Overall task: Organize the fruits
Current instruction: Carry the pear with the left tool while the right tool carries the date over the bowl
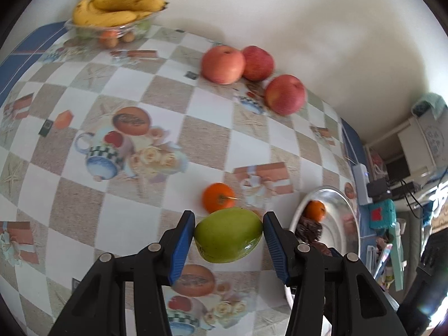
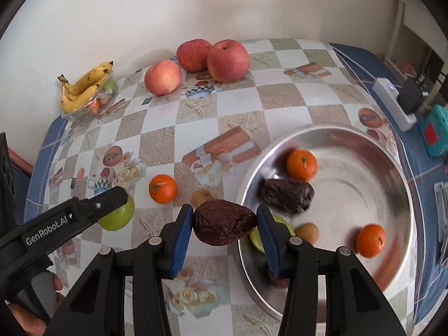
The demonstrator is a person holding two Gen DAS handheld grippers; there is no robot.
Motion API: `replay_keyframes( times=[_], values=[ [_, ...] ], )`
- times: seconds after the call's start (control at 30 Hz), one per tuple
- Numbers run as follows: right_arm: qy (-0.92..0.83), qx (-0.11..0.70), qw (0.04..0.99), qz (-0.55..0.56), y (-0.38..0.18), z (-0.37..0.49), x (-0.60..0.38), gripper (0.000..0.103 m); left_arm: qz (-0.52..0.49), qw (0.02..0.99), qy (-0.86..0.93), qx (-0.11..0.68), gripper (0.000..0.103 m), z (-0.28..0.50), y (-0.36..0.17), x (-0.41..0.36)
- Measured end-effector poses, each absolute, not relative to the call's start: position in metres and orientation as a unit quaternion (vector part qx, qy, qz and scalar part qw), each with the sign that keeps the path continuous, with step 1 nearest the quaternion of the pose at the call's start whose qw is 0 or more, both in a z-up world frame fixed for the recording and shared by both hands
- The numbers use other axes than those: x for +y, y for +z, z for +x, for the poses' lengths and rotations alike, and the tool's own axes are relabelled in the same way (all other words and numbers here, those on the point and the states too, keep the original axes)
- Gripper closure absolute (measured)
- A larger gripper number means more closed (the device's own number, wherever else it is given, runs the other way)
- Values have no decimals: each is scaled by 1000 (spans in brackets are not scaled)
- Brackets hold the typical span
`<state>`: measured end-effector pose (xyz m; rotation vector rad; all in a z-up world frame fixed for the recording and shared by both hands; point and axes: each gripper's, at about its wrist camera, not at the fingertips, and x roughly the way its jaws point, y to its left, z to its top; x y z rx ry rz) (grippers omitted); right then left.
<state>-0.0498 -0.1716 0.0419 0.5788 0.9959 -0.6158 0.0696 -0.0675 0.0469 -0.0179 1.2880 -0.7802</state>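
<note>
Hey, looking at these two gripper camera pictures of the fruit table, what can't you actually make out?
- Right wrist view: the green fruit in the metal bowl is mostly hidden behind the right gripper.
- Left wrist view: the bowl's near side is covered by the left gripper.
- Both views: small fruit under the bananas is too small to identify.

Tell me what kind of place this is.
Probably a home dining or kitchen table: a printed checkered tablecloth, loose apples by a plain wall, bananas in a glass dish, a steel bowl, and household clutter at the table's edge.
</note>
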Motion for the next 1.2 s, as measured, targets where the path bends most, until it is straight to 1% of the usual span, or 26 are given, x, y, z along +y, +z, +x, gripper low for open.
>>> replay_keyframes(
  times=[0.3,0.53,0.7,0.93,1.1,1.2],
  values=[
    [-304,449,786,296,43,-85,-193,55,32,709,-412,571,50,26,53,-105],
    [-404,424,740,331,42,-152,-246,55,68,683,-460,563,50,-16,47,-135],
    [-434,404,719,362,41,-189,-269,55,86,666,-489,556,50,-42,43,-152],
    [-431,396,723,366,44,-193,-270,54,96,670,-509,533,50,-56,43,-163],
    [-417,396,737,355,45,-180,-265,54,105,687,-519,498,50,-58,45,-167],
    [-405,385,752,350,48,-174,-262,54,101,686,-521,498,50,-57,42,-169]
  ],
)
